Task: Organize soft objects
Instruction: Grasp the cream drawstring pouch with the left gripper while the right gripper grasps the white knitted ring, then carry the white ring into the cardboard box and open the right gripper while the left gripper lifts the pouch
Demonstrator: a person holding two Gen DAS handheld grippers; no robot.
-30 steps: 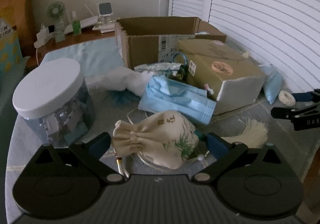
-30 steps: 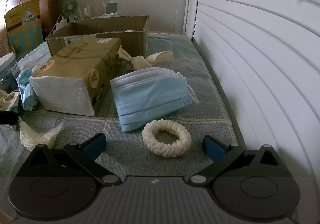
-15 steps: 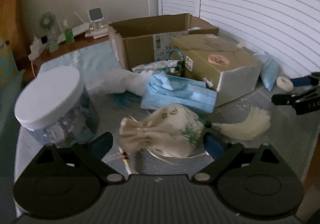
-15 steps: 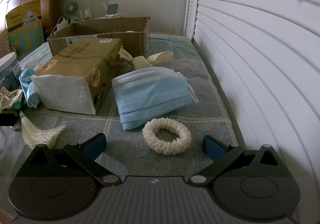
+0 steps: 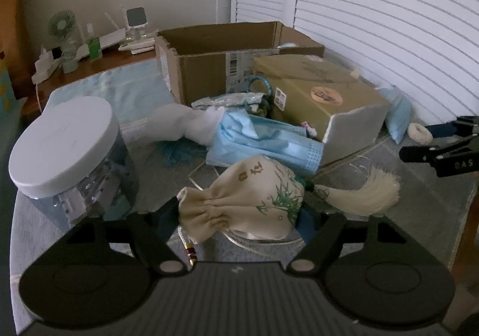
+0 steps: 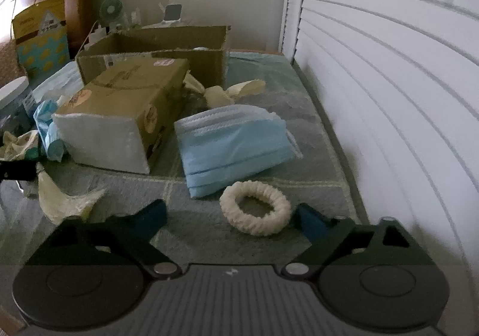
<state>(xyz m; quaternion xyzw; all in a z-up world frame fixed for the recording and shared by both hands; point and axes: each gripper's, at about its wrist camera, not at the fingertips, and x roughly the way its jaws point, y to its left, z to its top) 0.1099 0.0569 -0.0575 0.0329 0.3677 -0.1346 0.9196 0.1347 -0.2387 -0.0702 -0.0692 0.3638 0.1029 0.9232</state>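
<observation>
Now — left claw grips printed pouch | right claw spread — scrunchie

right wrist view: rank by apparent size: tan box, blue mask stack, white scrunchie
1. tan box, largest.
2. blue mask stack.
3. white scrunchie, smallest, though it lies nearest the camera, just ahead of the right claw.
</observation>
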